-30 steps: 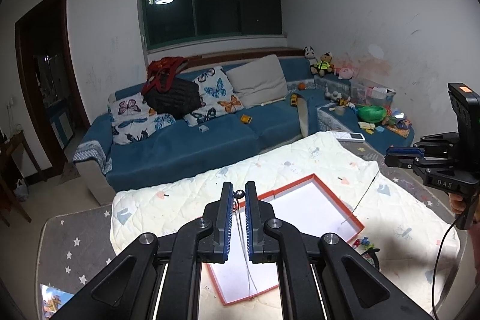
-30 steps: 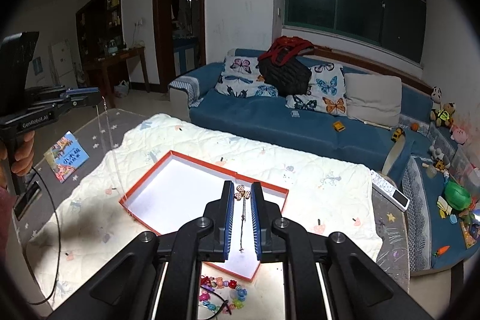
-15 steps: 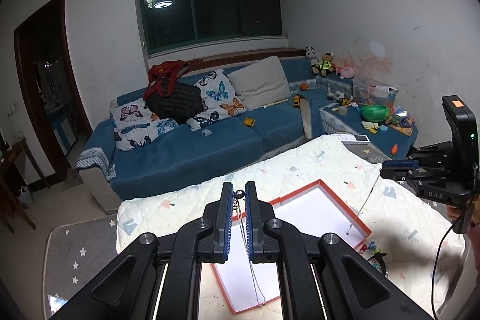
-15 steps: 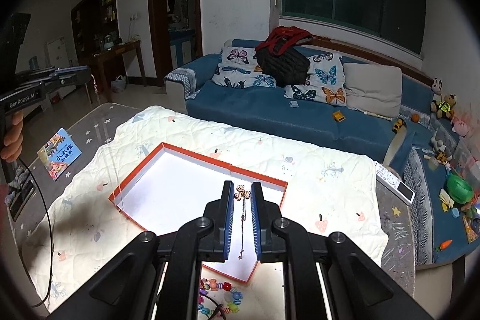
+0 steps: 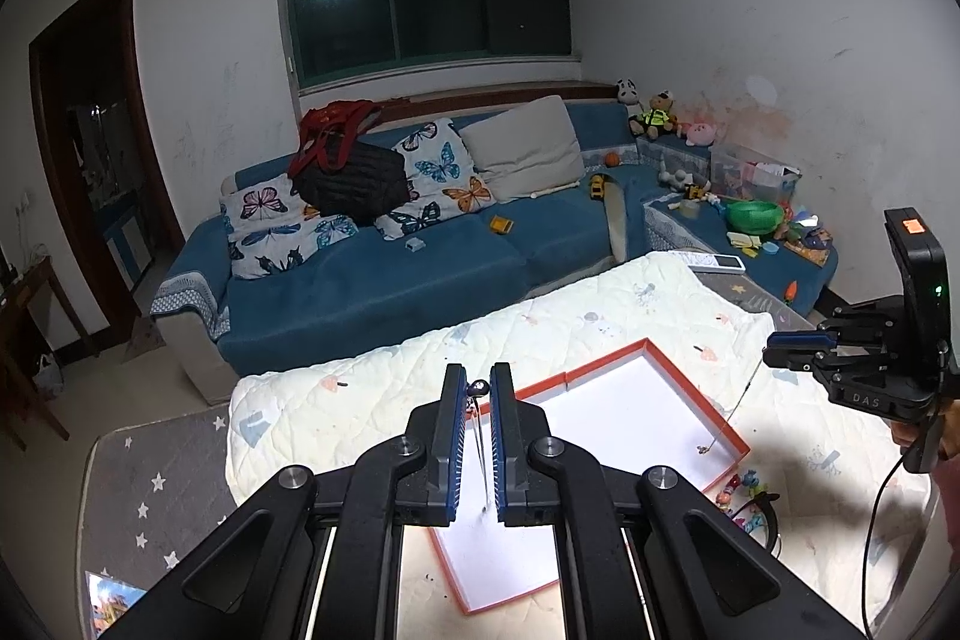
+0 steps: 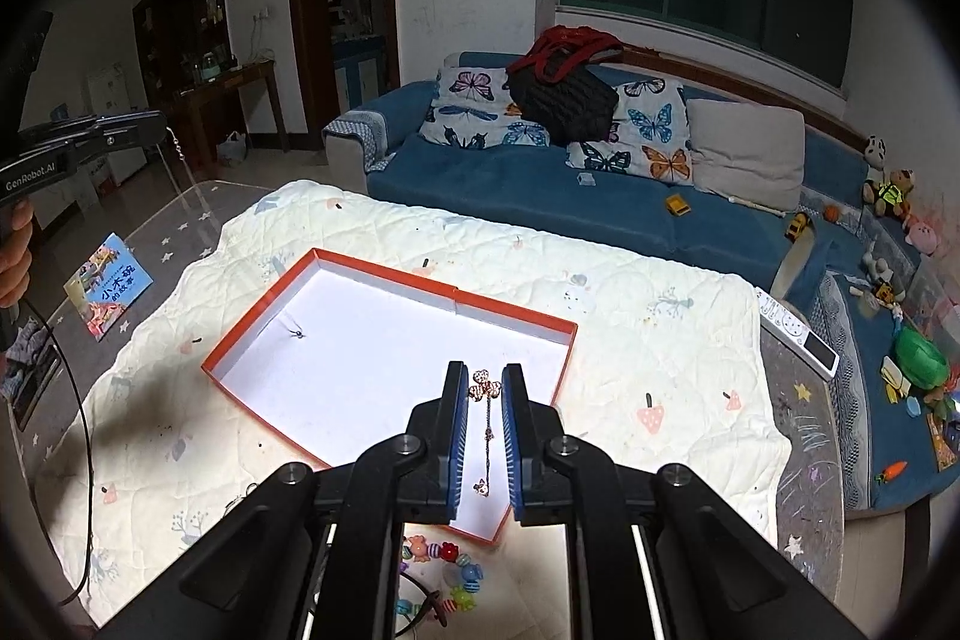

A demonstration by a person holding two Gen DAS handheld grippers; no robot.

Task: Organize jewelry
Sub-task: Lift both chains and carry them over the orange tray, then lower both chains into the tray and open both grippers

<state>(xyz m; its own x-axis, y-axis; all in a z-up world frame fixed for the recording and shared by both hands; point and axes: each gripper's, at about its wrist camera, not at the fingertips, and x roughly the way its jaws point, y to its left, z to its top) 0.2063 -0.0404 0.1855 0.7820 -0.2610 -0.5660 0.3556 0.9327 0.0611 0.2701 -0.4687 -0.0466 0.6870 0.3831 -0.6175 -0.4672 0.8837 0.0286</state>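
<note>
An orange-rimmed white box (image 5: 648, 345) (image 6: 318, 254) lies open on the quilted table. My left gripper (image 5: 478, 391) is shut on a thin silver chain (image 5: 481, 454) that hangs down above the box; it also shows in the right wrist view (image 6: 180, 160), its lower end touching the box floor. My right gripper (image 6: 485, 388) is shut on a rose-gold clover necklace (image 6: 487, 436) that dangles between the fingers over the box's near right corner. In the left wrist view this necklace (image 5: 729, 415) hangs from the right gripper (image 5: 774, 343) down into the box.
A colourful bead bracelet (image 6: 444, 574) (image 5: 744, 490) lies on the table by the box's near corner. A remote (image 6: 795, 325) sits at the table's far right edge. A blue sofa (image 5: 390, 268) stands behind. A picture book (image 6: 108, 286) lies on the floor rug.
Both grippers have risen and pulled back slightly with their chains; the box looks farther below. The chains' lower ends now hang into the box.
</note>
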